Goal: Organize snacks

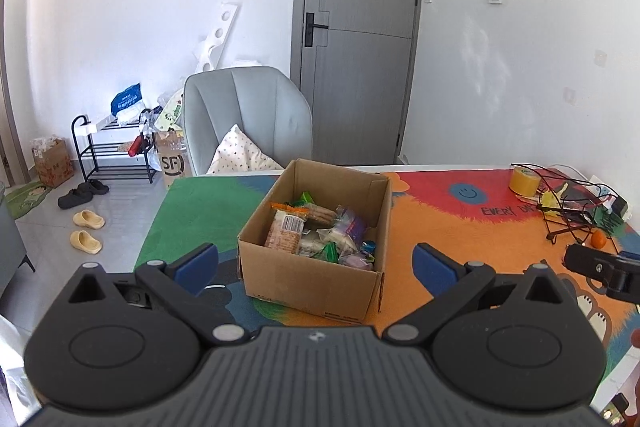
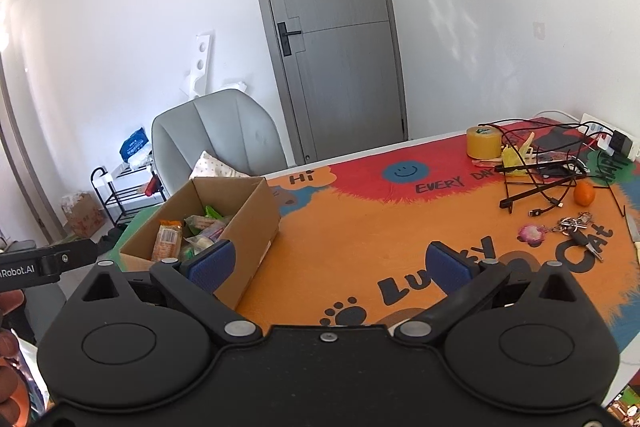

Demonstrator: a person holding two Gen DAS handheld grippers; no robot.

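An open cardboard box (image 1: 308,279) (image 2: 256,215) stands on the colourful table mat (image 1: 460,239) (image 2: 360,235), with several wrapped snacks (image 1: 316,231) (image 2: 188,231) inside. My left gripper (image 1: 316,265) is open, its blue pads spread on either side of the box's near wall, above it and apart from it. Nothing sits between its fingers. My right gripper (image 2: 330,263) is open too, to the right of the box over the orange mat, and it holds nothing. Its left pad (image 2: 212,265) overlaps the box's right wall in the picture.
At the table's far right lie a yellow tape roll (image 2: 484,143), tangled black cables (image 2: 540,163), an orange (image 2: 584,193) and keys (image 2: 576,227). A grey chair (image 1: 248,115) with a cushion stands behind the table. A shoe rack (image 1: 116,147) and slippers (image 1: 86,231) are on the floor at left.
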